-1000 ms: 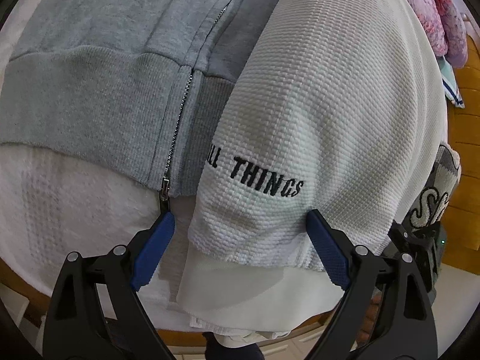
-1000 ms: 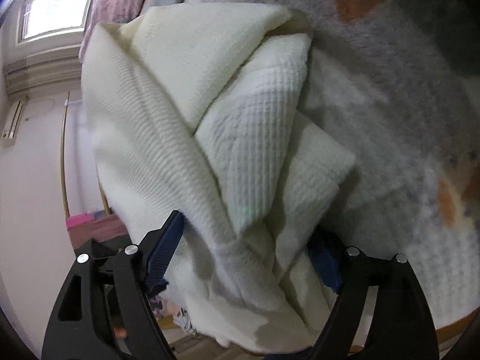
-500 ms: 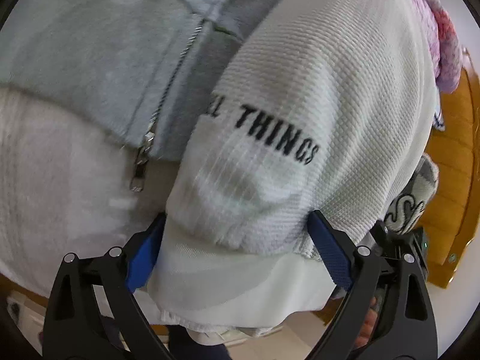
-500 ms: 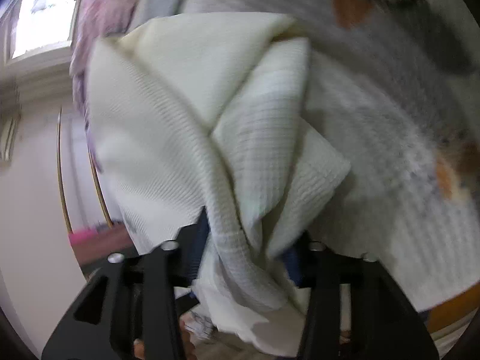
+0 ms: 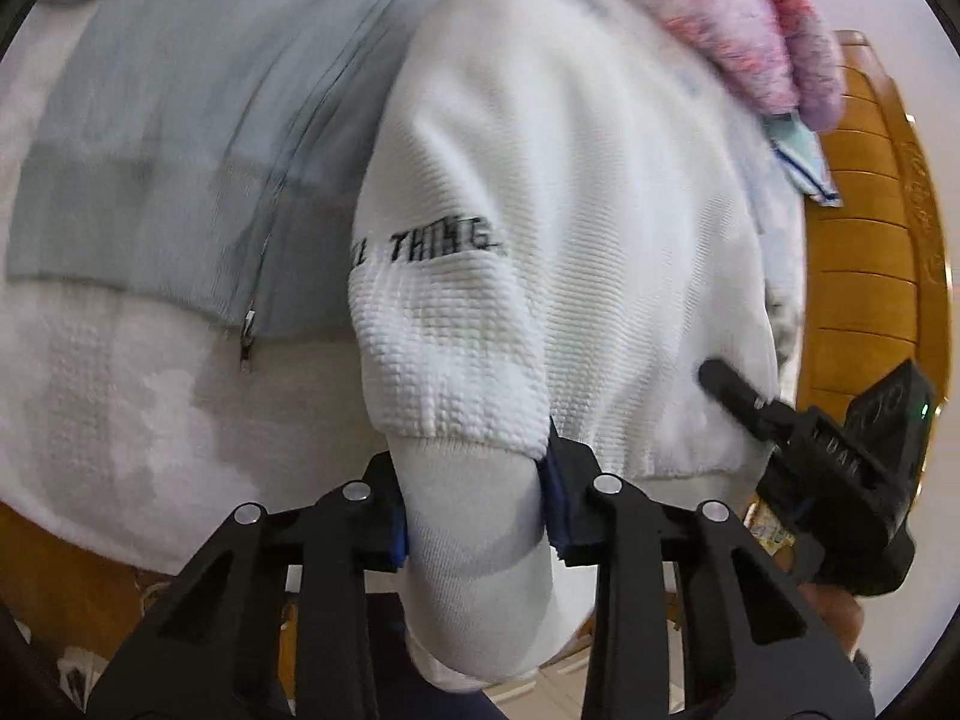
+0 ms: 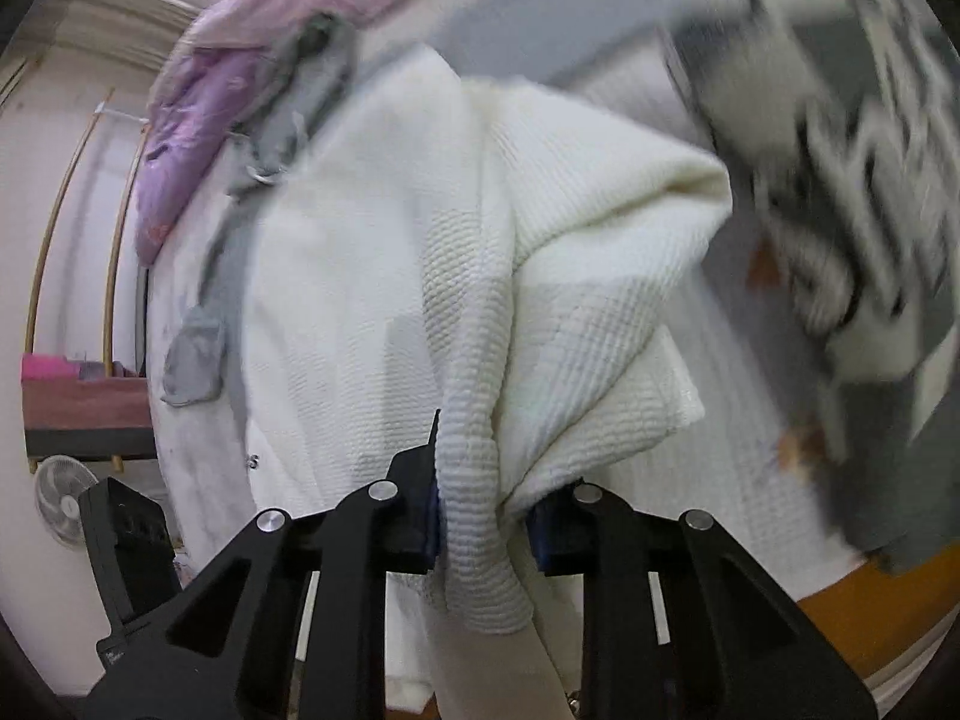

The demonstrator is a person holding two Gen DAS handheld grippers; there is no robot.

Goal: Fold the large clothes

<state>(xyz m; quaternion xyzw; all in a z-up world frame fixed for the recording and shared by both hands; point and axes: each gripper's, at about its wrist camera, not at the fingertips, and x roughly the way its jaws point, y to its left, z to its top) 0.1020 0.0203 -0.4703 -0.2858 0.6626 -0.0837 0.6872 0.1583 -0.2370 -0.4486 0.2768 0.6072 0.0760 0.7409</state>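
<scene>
A white waffle-knit top (image 5: 588, 192) with black stitched letters lies over the bed. My left gripper (image 5: 477, 510) is closing and its blue pads press on the top's hem and the smooth white under-layer that hangs below it. The right gripper's black body (image 5: 840, 462) shows at the right edge of the left wrist view. In the right wrist view the same white top (image 6: 372, 276) is bunched into folds, and my right gripper (image 6: 483, 519) is closing with its pads pinching a ribbed gathered fold.
A grey zip hoodie (image 5: 198, 120) lies left of the white top on a white bedcover (image 5: 120, 396). Pink and purple fabric (image 5: 756, 18) is heaped at the far side. A grey and white lettered garment (image 6: 852, 192) lies to the right. A wooden footboard (image 5: 870, 252) borders the bed.
Both grippers went from wide open to pinched on the white top's edge and have risen, pulling the fabric up off the bed. The right wrist has rolled.
</scene>
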